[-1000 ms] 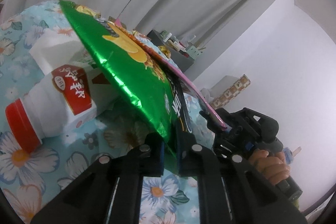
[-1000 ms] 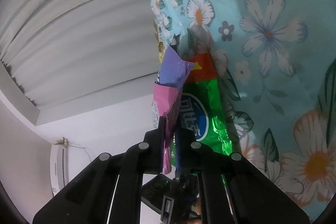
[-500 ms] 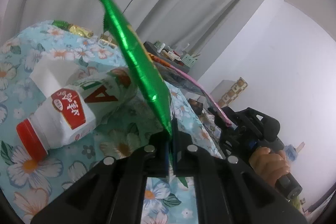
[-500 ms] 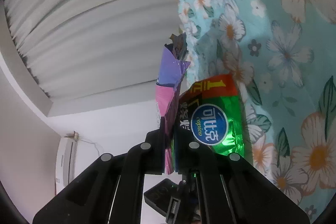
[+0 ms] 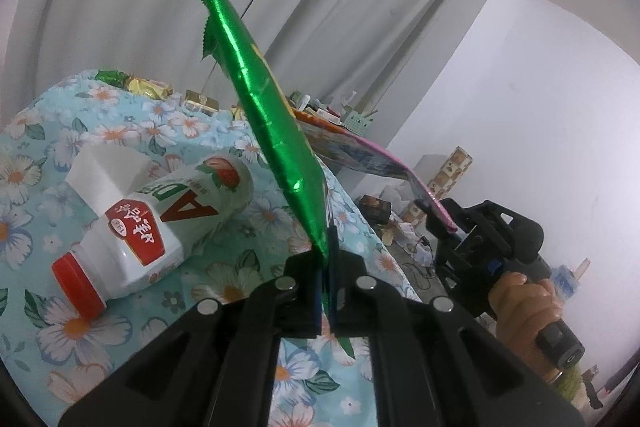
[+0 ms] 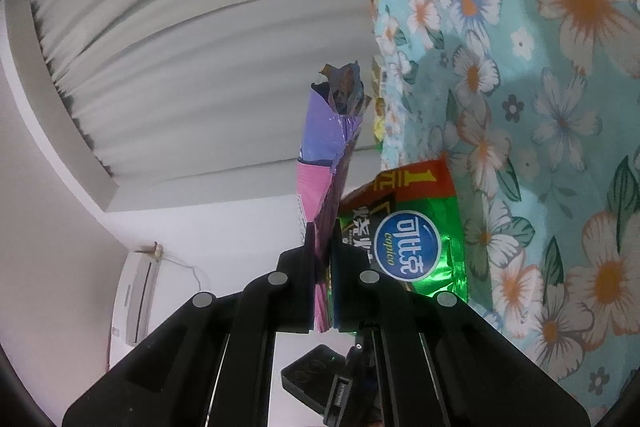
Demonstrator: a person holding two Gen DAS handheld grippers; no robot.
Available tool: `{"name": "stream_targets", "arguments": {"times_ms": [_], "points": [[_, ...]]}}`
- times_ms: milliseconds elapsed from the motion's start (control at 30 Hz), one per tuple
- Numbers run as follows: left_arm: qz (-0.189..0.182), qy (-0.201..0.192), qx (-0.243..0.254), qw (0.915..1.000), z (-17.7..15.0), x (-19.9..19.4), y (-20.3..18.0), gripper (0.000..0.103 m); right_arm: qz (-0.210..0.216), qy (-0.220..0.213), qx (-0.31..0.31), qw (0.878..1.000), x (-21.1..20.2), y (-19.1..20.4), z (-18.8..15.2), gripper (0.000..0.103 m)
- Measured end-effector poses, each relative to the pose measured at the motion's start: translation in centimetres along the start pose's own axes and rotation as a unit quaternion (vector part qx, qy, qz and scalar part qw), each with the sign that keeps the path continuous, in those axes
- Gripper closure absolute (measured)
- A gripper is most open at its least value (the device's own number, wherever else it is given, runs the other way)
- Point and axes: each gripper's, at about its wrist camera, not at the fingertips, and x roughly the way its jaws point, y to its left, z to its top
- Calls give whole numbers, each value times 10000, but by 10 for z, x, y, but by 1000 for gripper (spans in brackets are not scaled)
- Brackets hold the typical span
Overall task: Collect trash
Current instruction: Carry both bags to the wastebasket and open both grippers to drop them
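Left gripper (image 5: 328, 267): jaws pinched tight on the bottom edge of the green foil snack bag (image 5: 272, 131), which stands up edge-on ahead of the fingers; its printed face is mostly hidden in this view. Ahead and to the gripper's left, a white drink bottle (image 5: 156, 223) with a red cap lies on its side on the floral tablecloth (image 5: 48, 311). Small foil wrappers (image 5: 148, 89) sit at the far table edge, too small to identify.

Right gripper (image 6: 322, 267): jaws closed on the pink-and-purple snack packet (image 6: 324, 167), torn top end pointing away from the fingers. The green bag's logo shows just beside the fingers here, lower edge cut off behind them.

A hand (image 5: 524, 303) grips the right tool's handle, partly hidden by it.
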Motion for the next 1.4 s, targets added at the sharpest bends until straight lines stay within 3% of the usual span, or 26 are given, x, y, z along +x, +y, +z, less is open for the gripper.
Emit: {"name": "stream_targets", "arguments": {"times_ms": [400, 667, 867, 1000, 1267, 1400], "points": [[44, -76, 230, 9997, 3, -14, -15, 102, 282, -266, -206, 9990, -42, 17, -9, 99], [-179, -28, 483, 9987, 7, -15, -39, 102, 273, -698, -508, 9959, -91, 36, -12, 99], [-582, 340, 751, 9949, 10, 6, -69, 102, -328, -1171, -982, 9877, -146, 66, -13, 99], [-858, 679, 867, 9902, 10, 29, -91, 102, -874, -1585, -1272, 9752, -193, 86, -15, 99], [-1311, 1389, 1370, 9720, -2, 89, -157, 102, -1601, -2387, -1321, 9486, -281, 95, -20, 99], [-1459, 1795, 1555, 9604, -17, 121, -193, 102, -2122, -2751, -1288, 9288, -318, 87, -21, 99]]}}
